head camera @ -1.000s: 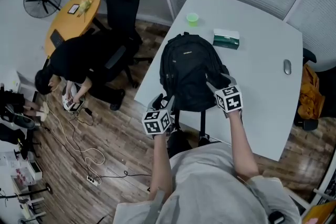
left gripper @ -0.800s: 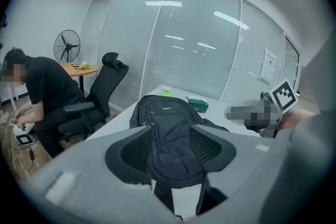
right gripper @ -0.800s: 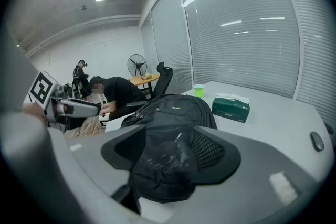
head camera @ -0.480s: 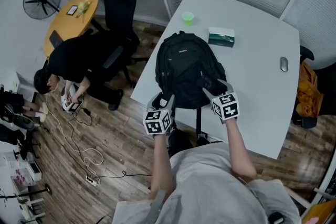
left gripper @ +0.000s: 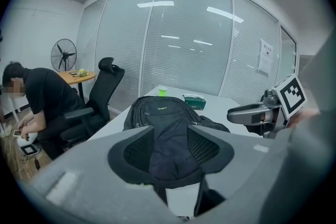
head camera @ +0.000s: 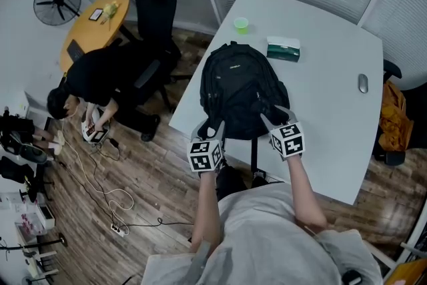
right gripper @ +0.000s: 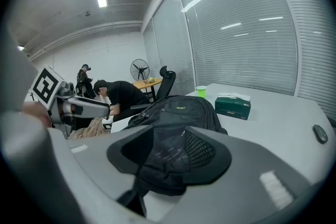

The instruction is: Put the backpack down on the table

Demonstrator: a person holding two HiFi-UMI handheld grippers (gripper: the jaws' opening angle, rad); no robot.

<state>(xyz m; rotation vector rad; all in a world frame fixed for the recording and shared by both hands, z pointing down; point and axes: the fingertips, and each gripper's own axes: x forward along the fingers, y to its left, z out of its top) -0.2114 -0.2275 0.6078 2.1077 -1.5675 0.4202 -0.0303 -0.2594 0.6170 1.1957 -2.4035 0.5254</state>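
The black fabric backpack (head camera: 237, 90) already lies flat on the pale grey table (head camera: 327, 77). Its top points towards the window blinds, and its bottom end sits right at the near edge, close to the table's left corner. Two straps dangle off that edge towards the person's lap.

Both tools are at that bottom end. The left gripper (head camera: 212, 129) has just been closing its jaws. In its own view the dark fabric of the pack's lower edge fills the gap from pad to pad, so I read it as pinching the fabric, though lightly. The right gripper (head camera: 272, 115) has also just been closing, and further. A bunched fold of the pack sits squeezed between its mesh pads, which is a firmer hold.

Doing this step well seems to come down to the edge. So little table lies under the bottom of the pack that letting go here could let it slide off (the hanging straps would help pull it). The better course is to use both holds together and nudge the pack towards the table's middle, keeping it level so it doesn't twist round the firmer right grip. There is room ahead, since the small green cup (head camera: 241, 25) and the green tissue box (head camera: 283, 48) stand well beyond the pack's top. Both sets of jaws should open only once the pack's weight rests fully on the surface.
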